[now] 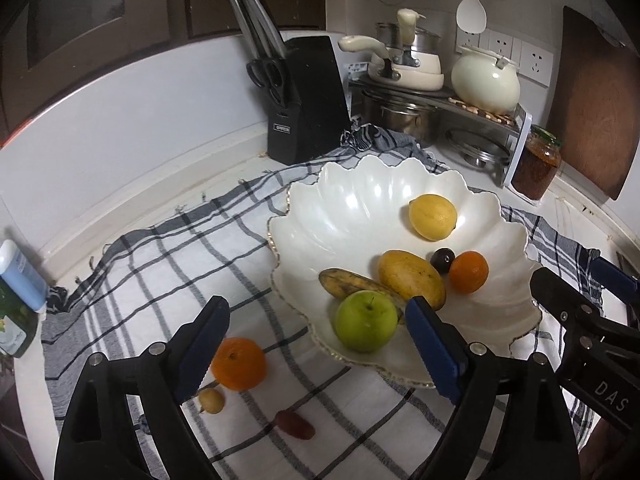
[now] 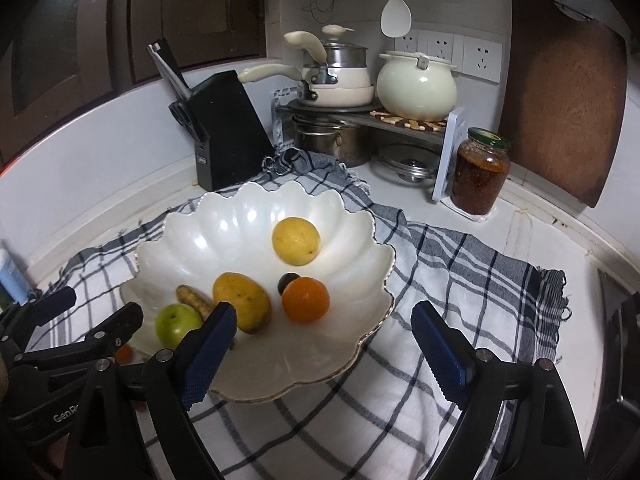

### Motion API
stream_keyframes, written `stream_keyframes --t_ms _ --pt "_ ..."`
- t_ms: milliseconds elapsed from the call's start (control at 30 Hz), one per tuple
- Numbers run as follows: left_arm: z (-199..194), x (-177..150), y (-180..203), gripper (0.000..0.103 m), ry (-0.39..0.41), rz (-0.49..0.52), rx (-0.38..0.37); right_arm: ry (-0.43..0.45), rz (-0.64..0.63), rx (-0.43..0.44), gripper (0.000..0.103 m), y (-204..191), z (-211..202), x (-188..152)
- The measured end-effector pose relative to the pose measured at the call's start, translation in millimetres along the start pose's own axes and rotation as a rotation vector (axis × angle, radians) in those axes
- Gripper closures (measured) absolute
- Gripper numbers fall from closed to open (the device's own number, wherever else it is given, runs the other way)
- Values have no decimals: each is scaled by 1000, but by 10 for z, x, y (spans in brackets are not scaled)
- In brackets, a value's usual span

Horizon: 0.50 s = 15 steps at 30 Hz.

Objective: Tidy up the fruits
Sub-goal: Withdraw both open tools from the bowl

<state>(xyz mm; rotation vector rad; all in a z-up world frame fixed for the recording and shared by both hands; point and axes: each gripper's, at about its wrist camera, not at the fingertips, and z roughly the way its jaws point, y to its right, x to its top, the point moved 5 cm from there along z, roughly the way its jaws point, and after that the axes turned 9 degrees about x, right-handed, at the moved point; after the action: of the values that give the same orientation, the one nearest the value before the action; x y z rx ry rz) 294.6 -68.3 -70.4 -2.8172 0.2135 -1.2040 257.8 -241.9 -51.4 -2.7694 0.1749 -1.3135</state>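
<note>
A white scalloped bowl (image 1: 320, 216) (image 2: 192, 248) sits on a checked cloth and holds a lemon (image 1: 433, 216) (image 2: 296, 241), a mango (image 1: 412, 277) (image 2: 242, 300), a banana (image 1: 352, 283) (image 2: 194, 300), a green apple (image 1: 365, 320) (image 2: 176, 323), an orange (image 1: 469, 272) (image 2: 306, 299) and a dark plum (image 1: 442, 260) (image 2: 286, 280). On the cloth in front lie a second orange (image 1: 239, 363), a small yellowish fruit (image 1: 212, 400) and a reddish date-like fruit (image 1: 294, 424). My left gripper (image 1: 316, 344) is open and empty, above the bowl's near rim. My right gripper (image 2: 324, 352) is open and empty over the bowl's right edge.
A black knife block (image 1: 304, 100) (image 2: 224, 132), pots on a metal rack (image 1: 404, 80) (image 2: 340, 92), a jar of red preserve (image 1: 536, 164) (image 2: 480, 172) and a wooden board (image 2: 560, 92) stand at the back. A bottle (image 1: 16, 276) is at the far left.
</note>
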Motion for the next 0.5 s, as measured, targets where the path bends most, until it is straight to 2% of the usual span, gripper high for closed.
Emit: stream_keyframes --t_ms 500 --pt "-361 -102 -497 11 34 -44 66 44 -44 52 13 -459 -297 -17"
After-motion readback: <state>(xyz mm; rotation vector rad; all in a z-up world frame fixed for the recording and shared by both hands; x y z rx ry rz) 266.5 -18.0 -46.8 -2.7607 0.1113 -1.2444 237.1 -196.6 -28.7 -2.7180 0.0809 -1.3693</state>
